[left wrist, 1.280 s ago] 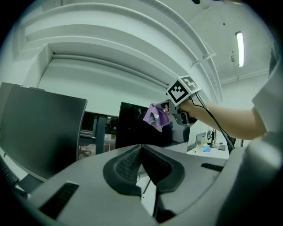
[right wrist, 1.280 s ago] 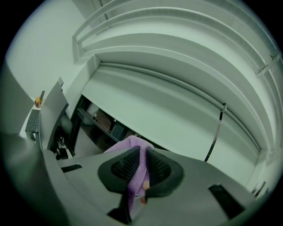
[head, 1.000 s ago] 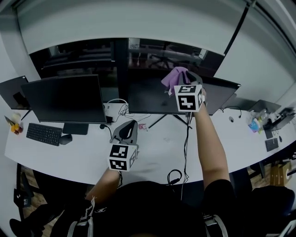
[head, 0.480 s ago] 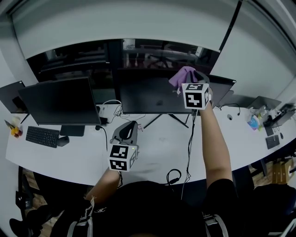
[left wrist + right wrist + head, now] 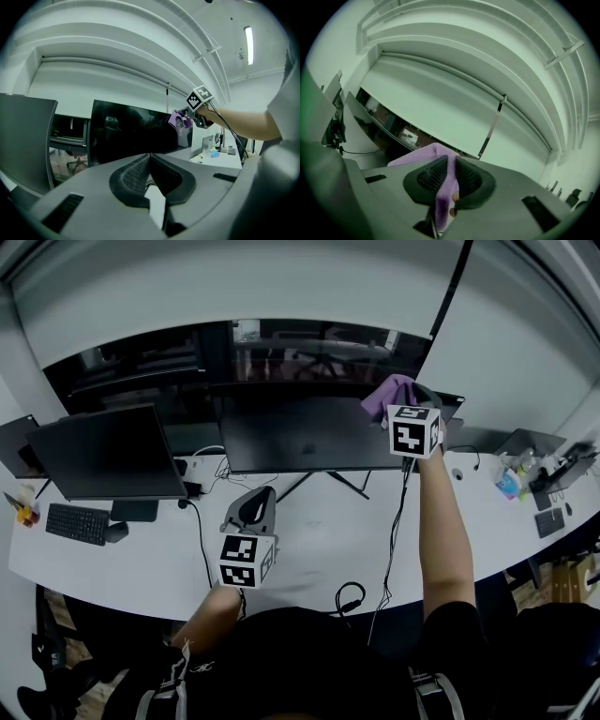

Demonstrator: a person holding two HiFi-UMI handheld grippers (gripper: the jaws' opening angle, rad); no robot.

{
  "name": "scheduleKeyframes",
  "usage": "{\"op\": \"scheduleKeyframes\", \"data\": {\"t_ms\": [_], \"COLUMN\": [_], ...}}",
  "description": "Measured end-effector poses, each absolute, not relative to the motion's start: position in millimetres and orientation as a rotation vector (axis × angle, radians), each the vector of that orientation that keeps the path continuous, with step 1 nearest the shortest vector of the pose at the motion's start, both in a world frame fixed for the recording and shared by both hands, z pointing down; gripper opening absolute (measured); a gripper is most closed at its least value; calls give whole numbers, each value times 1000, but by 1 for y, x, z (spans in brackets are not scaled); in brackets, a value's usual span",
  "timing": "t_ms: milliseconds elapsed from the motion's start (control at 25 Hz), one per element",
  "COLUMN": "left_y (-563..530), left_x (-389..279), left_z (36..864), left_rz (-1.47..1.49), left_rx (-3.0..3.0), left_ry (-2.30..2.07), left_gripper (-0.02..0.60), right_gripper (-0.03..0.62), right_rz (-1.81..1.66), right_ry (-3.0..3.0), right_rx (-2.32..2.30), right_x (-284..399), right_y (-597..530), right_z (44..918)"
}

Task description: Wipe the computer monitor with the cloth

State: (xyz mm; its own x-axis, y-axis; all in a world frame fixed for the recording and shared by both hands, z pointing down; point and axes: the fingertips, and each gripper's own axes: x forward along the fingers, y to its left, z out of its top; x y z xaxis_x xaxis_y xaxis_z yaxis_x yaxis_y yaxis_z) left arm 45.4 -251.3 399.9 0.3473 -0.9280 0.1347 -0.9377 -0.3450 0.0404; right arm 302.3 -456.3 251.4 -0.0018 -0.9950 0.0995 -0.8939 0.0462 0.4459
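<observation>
A wide dark monitor (image 5: 309, 432) stands at the back of the white desk (image 5: 309, 540). My right gripper (image 5: 401, 401) is raised at the monitor's upper right corner, shut on a purple cloth (image 5: 386, 393) that lies against the top edge. In the right gripper view the purple cloth (image 5: 440, 180) is pinched between the two dark pads. From the left gripper view the monitor (image 5: 136, 133) and the cloth (image 5: 179, 119) show ahead. My left gripper (image 5: 255, 512) hovers low over the desk in front of the monitor, shut and holding nothing.
A second monitor (image 5: 103, 456) stands to the left with a keyboard (image 5: 75, 523) and mouse (image 5: 114, 532) before it. Cables (image 5: 352, 598) lie near the desk's front edge. Small items and a laptop (image 5: 530, 442) sit at the right end.
My right gripper has carried the cloth rightward along the monitor's top toward its right corner. The left gripper has stayed where it was.
</observation>
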Motion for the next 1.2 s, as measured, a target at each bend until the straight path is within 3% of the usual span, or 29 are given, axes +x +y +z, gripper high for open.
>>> {"op": "scheduleKeyframes", "data": {"t_ms": [720,1200], "left_y": [-276,-276], "left_x": [89,94], "left_z": [418,422], "left_rz": [188,197], "left_rx": [2492,2499], "left_ry": [-1672,-1660], "left_gripper": [14,14], "right_gripper": [67,64], "right_rz": [-319,-255], "right_ry": [-1679,-1625], "right_rx": [2066,2197], "right_x": [467,527], "right_y": [-490,-495], "right_z": [249,258]}}
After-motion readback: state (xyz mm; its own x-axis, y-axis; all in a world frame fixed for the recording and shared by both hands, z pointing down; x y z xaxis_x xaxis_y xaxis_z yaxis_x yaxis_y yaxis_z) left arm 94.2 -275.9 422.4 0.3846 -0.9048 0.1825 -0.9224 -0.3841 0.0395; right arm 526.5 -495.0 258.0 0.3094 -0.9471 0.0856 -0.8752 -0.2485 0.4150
